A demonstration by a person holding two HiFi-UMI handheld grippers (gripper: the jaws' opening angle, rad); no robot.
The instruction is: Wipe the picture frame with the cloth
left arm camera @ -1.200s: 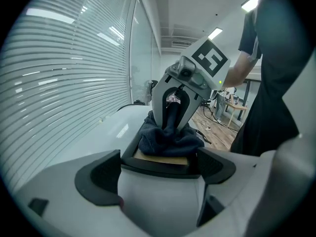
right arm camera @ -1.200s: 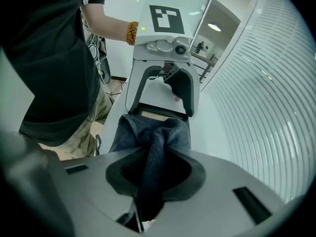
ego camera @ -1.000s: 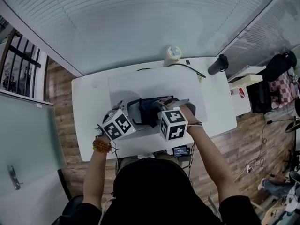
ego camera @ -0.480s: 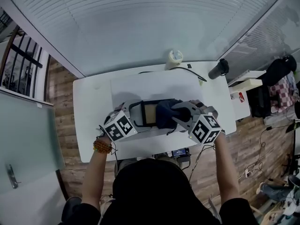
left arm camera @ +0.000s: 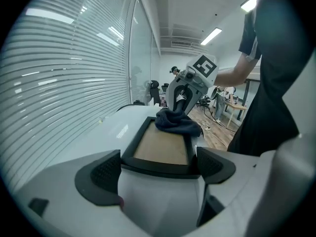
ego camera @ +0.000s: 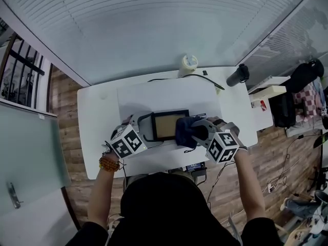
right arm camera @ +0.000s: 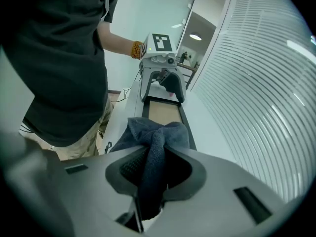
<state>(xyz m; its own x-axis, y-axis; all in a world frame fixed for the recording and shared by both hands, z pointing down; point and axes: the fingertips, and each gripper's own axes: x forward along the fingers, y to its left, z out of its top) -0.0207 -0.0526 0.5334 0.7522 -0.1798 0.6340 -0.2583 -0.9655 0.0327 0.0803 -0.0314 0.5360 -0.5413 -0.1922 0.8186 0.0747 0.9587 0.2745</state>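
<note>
A black picture frame (ego camera: 166, 126) with a tan panel lies flat on the white table (ego camera: 97, 111). My left gripper (ego camera: 143, 128) is shut on the frame's left short end; the left gripper view shows that edge (left arm camera: 158, 163) between the jaws. My right gripper (ego camera: 193, 132) is shut on a dark blue cloth (ego camera: 183, 128). The cloth (right arm camera: 155, 135) bunches between the jaws and rests on the frame's right end (right arm camera: 163, 111). In the left gripper view the cloth (left arm camera: 177, 122) covers the far end of the frame, under the right gripper (left arm camera: 183, 100).
A roll of tape (ego camera: 188, 63), a black cable (ego camera: 189, 76) and a dark cylinder (ego camera: 238, 72) lie along the table's far side. A small device (ego camera: 195, 166) sits at the near edge. A side table with a chair (ego camera: 279, 104) stands to the right.
The right gripper has drawn the cloth rightward across the frame, from its middle to its right end, uncovering the tan panel. The left gripper has kept its hold.
</note>
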